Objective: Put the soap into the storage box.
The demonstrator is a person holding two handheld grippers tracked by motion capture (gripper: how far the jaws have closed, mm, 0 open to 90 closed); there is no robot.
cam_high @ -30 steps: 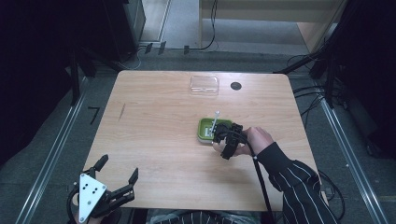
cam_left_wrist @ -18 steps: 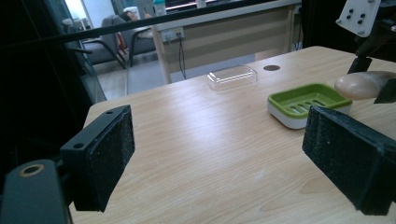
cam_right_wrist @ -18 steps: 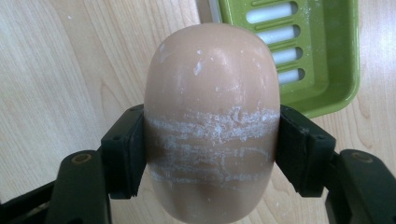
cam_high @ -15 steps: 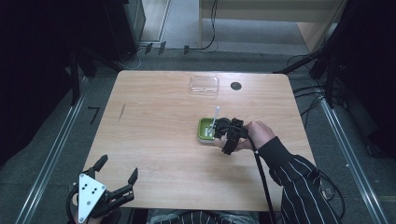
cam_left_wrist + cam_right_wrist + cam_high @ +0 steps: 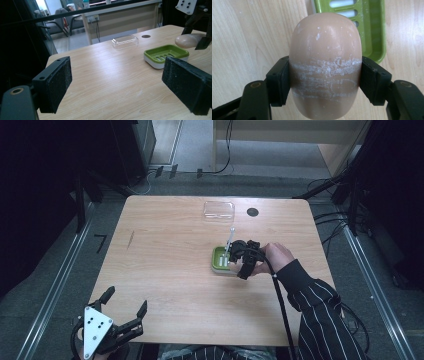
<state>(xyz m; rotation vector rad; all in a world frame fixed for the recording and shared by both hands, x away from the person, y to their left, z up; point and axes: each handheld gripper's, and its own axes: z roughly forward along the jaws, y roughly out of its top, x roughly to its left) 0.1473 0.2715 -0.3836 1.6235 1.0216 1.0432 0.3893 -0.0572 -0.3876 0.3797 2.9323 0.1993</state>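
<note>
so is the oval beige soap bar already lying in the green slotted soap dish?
No, the oval beige soap bar sits clamped in the right gripper, beside the green slotted soap dish.

Bright tabletop, dark surroundings, soft focus

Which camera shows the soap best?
The right gripper view: the soap looms large, clamped between the right gripper pads, scratches visible. The left gripper view shows it far off beside the green dish. In the high view the gripper hides it.

Soap bar [image 5: 325, 65] between right gripper's pads [image 5: 279, 80]: smooth, waxy, scuffed white. Pads matt black, rough foam-like. Soap dish [image 5: 372, 27] beyond fingers: glossy green plastic. Table [image 5: 170, 255]: light wood grain.
</note>
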